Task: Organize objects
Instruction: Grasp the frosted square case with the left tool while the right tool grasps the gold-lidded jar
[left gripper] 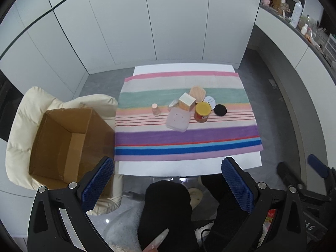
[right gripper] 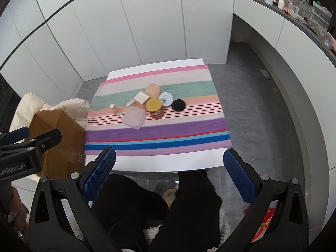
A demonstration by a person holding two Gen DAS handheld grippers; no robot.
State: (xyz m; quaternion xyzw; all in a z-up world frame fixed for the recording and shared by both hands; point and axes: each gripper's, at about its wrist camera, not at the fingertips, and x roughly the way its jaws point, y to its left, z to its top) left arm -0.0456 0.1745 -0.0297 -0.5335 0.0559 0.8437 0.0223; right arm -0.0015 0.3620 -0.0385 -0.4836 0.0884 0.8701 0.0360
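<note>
A cluster of small items sits mid-table on a striped cloth (left gripper: 189, 138): a yellow-lidded jar (left gripper: 202, 111), a frosted pink square container (left gripper: 178, 119), a cube-shaped box (left gripper: 187, 101), a small bottle with a pink cap (left gripper: 155, 109), a black round disc (left gripper: 220, 110), a white round tin (left gripper: 210, 101) and a peach compact (left gripper: 197, 92). An open cardboard box (left gripper: 63, 147) stands left of the table. My left gripper (left gripper: 168, 180) hangs open well short of the table's near edge. My right gripper (right gripper: 169, 168) is likewise open, nothing between its fingers. Both are apart from the items.
The cardboard box rests on a cream padded chair (left gripper: 25, 113). A person's dark-clothed legs (left gripper: 168, 205) lie below the grippers. White cabinet panels (left gripper: 147, 21) stand behind the table, and a cluttered counter (left gripper: 298, 16) curves along the right. Grey floor (right gripper: 252, 105) surrounds the table.
</note>
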